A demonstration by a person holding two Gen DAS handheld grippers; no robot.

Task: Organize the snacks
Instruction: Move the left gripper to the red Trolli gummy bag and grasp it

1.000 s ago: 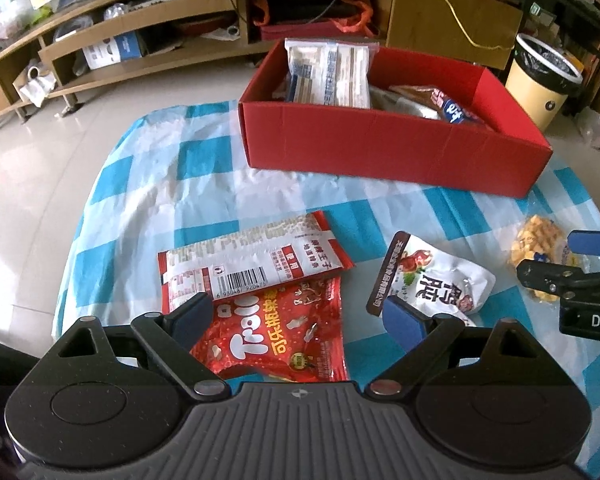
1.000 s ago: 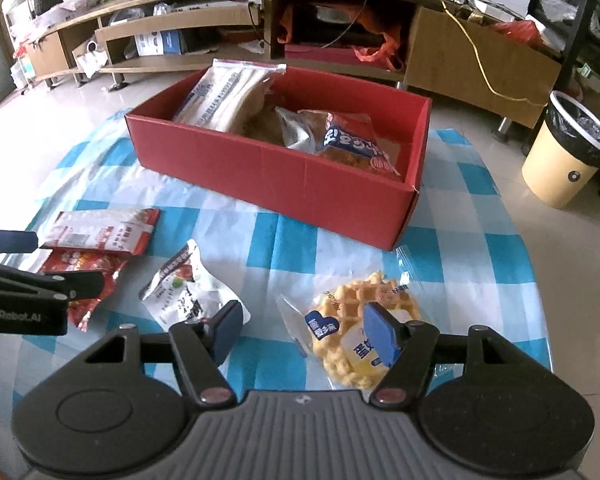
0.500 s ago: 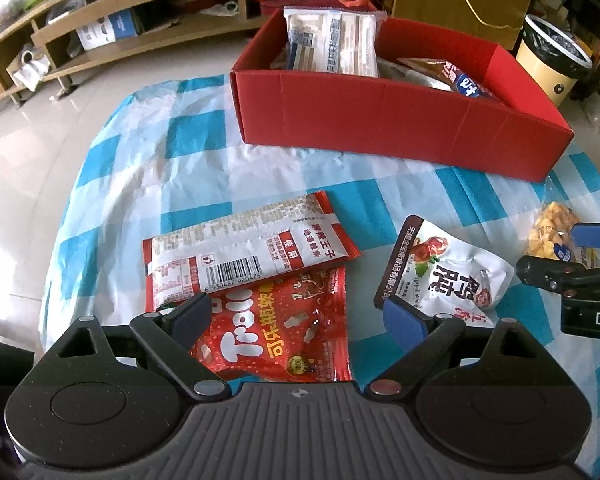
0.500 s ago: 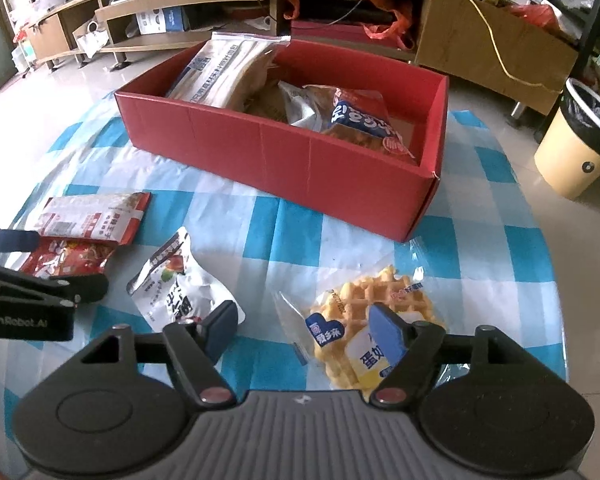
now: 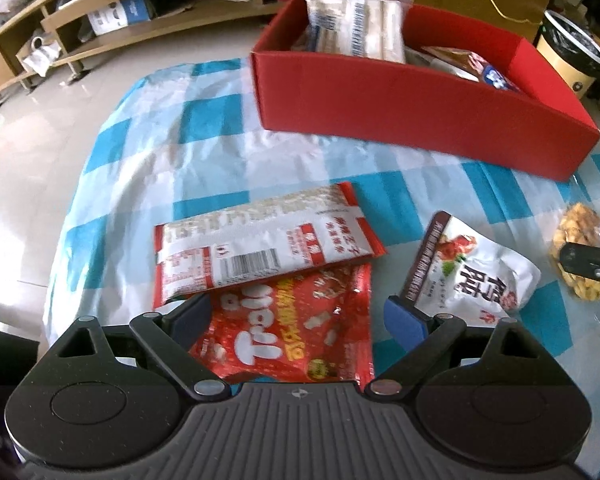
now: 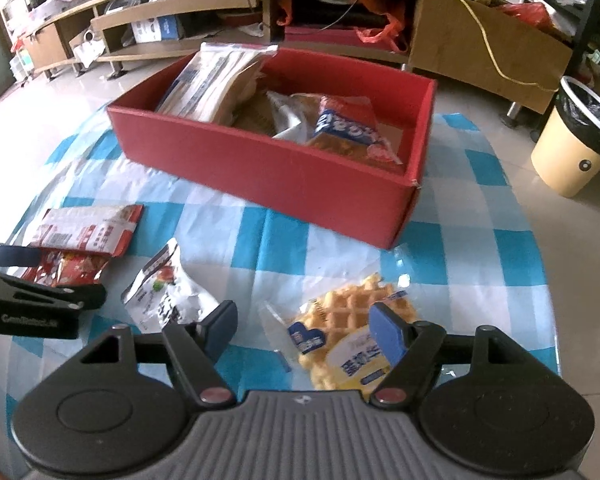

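Observation:
A red box [image 5: 400,100] [image 6: 260,164] with several snack packs inside stands at the far side of the blue-checked cloth. My left gripper [image 5: 300,316] is open just above a red Trolli bag [image 5: 292,328], with a white-and-red packet [image 5: 260,244] overlapping the bag's far edge. A white pouch [image 5: 472,276] [image 6: 168,292] lies between the grippers. My right gripper [image 6: 304,328] is open over a wrapped waffle [image 6: 352,320], its right pad above the wrapper.
A low wooden TV shelf [image 6: 220,12] with clutter runs along the back. A cream bin [image 6: 576,144] with a black liner stands on the floor at the right. The cloth's edges [image 5: 72,208] drop off to a tiled floor.
Both grippers have moved forward and down toward the snacks; the box and packets look larger and nearer. Both stay open and nothing was gripped.

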